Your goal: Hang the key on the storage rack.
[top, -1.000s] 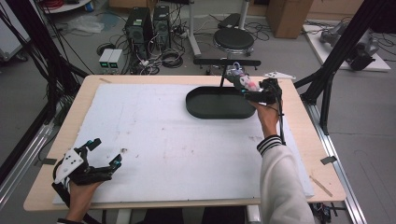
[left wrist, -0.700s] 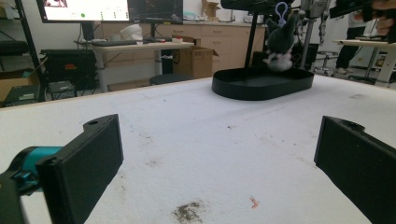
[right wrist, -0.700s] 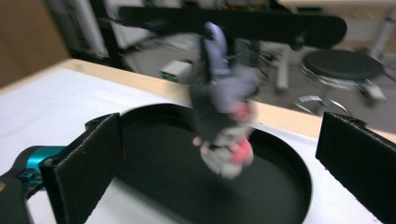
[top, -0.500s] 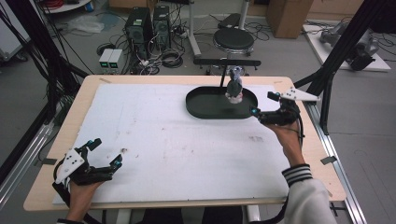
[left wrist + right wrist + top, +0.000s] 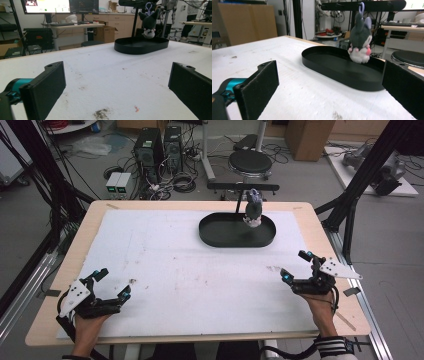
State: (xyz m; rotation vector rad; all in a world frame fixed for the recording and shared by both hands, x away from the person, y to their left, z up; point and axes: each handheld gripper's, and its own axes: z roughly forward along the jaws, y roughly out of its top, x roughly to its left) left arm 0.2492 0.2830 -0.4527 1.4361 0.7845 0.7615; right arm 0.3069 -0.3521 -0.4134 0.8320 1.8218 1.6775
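Plush toy hangs over tray, far beyond both gaping jaws.

light: bright, even, from overhead
shadows: soft, faint under black tray
glare: white tabletop pale, near washed out; monitor blown out
focus: gripper views' near jaws soft; background slightly blurred
high view: low-res, soft detail

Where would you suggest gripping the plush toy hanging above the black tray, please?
Probably the plush toy's soft body, jaws closing on its flanks, coming level from the table's near side. It hangs by a loop from the bar above the tray, so its sides are free.
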